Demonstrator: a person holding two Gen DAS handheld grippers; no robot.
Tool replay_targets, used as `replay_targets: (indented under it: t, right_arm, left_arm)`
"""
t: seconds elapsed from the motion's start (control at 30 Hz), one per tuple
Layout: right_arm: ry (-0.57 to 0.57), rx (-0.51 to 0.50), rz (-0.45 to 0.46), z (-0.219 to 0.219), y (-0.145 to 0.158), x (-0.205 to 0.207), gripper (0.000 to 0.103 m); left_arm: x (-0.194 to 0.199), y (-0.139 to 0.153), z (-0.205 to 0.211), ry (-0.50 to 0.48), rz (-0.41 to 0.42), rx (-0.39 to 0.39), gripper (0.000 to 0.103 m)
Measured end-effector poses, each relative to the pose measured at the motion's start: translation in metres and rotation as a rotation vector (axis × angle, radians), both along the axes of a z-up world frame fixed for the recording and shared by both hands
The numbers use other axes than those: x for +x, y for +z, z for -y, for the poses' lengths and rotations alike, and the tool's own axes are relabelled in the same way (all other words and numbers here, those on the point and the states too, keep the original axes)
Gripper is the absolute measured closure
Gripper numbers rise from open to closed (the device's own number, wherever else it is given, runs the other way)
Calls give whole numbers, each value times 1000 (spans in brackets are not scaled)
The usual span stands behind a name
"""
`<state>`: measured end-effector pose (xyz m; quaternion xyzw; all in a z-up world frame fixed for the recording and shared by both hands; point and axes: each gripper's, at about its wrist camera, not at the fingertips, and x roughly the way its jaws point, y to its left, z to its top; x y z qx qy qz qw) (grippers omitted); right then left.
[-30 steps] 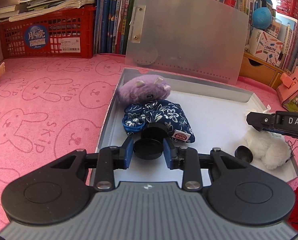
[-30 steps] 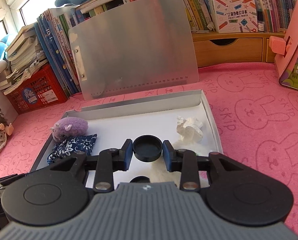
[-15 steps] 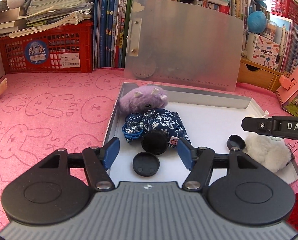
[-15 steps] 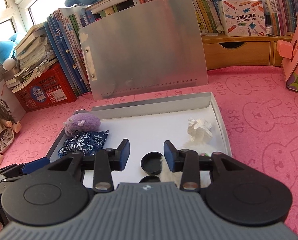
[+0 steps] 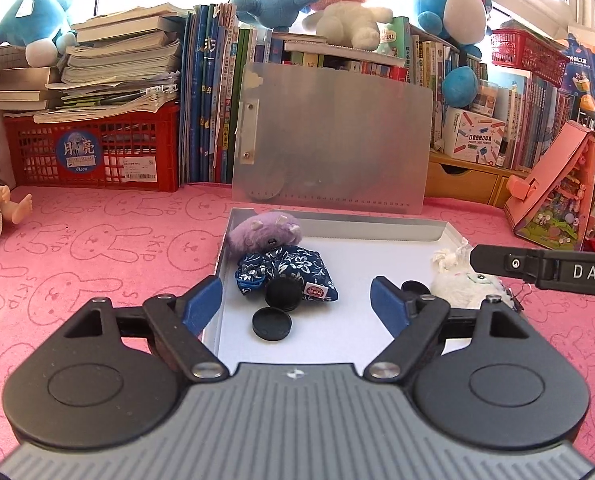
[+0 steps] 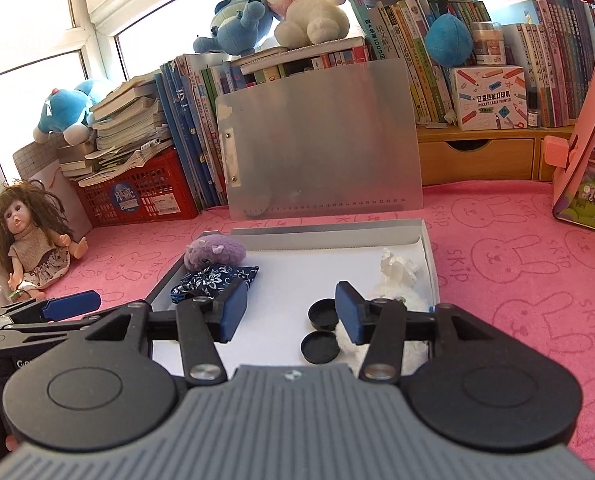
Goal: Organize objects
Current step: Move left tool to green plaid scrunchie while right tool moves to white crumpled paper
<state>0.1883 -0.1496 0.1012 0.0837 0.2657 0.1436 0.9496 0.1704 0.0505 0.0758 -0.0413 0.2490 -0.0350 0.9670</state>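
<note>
A shallow white tray (image 5: 377,236) lies on the pink mat. In it are a purple plush (image 5: 263,232), a blue floral pouch (image 5: 287,266), a black round cap (image 5: 272,323) flat on the tray floor, a second black cap (image 5: 282,294) leaning on the pouch, and a white plush (image 5: 467,282). My left gripper (image 5: 296,306) is open and empty above the tray's near edge. In the right wrist view my right gripper (image 6: 291,314) is open and empty, with two black caps (image 6: 319,346) (image 6: 323,312) just beside the white plush (image 6: 397,270).
A metal clipboard (image 5: 331,140) leans upright behind the tray. A red crate (image 5: 93,152) with books stands at the back left, a doll (image 6: 31,236) sits at the left, and a pink toy house (image 5: 557,192) stands at the right. Bookshelves line the back.
Both grippers opened and let go of black caps into the tray, then pulled back and upward. The caps now lie on the tray floor.
</note>
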Motion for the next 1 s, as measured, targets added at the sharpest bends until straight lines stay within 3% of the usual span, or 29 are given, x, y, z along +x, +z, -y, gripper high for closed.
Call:
replay_targets:
  t: [0.3, 0.57, 0.77, 1.0]
  right_arm:
    - [31, -40, 84, -3, -6, -65, 32]
    - [32, -80, 111, -15, -33, -112, 21]
    - [-26, -109, 110, -30, -61, -141, 16]
    - [-25, -186, 81, -46, -83, -150, 16]
  left_arm:
    - [-60, -9, -1, 4, 29, 7, 16]
    - [-107, -34, -9, 61, 58, 26, 16]
    - [-133, -55, -5, 138, 121, 104, 7]
    - [-139, -73, -4, 137, 64, 81, 7]
